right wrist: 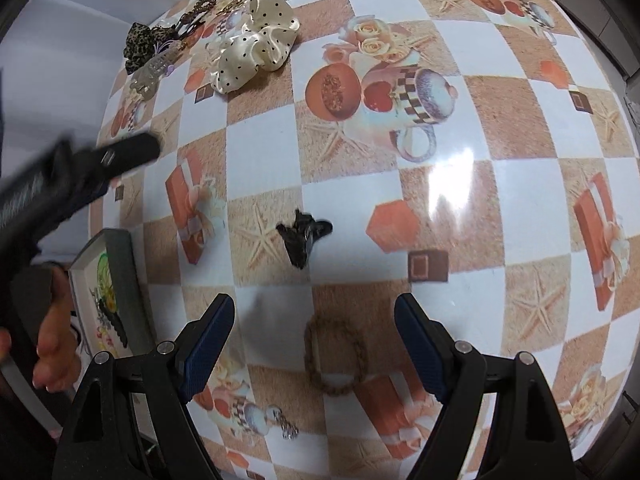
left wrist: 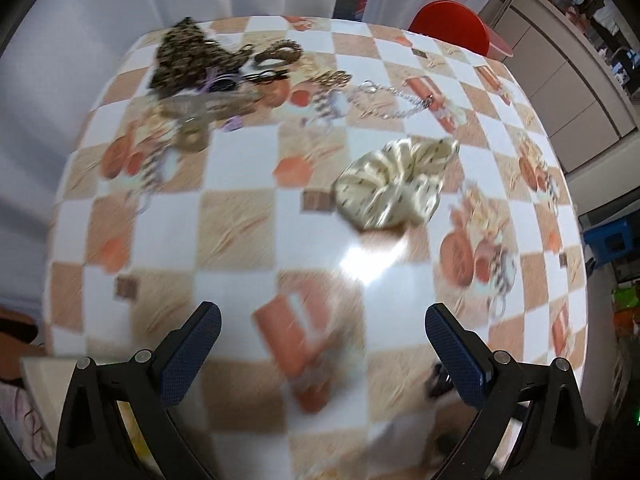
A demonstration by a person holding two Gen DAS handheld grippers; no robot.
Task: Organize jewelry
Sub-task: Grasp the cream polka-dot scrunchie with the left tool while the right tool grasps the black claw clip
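A cream dotted scrunchie (left wrist: 394, 182) lies mid-table; it also shows in the right wrist view (right wrist: 256, 46). A leopard scrunchie (left wrist: 186, 56), hair clips and a silver chain (left wrist: 400, 100) lie at the far side. A small black hair clip (right wrist: 303, 236) lies ahead of my right gripper (right wrist: 314, 344), and a brown beaded bracelet (right wrist: 334, 356) lies between its open fingers on the table. My left gripper (left wrist: 322, 346) is open and empty above the table. It appears blurred at the left of the right wrist view (right wrist: 120, 156).
A grey tray (right wrist: 124, 280) holding several accessories sits at the table's left edge. The table wears a checkered printed cloth (right wrist: 440, 184). A red chair (left wrist: 452, 28) stands behind the far edge. Cabinets and a blue stool (left wrist: 612, 240) stand to the right.
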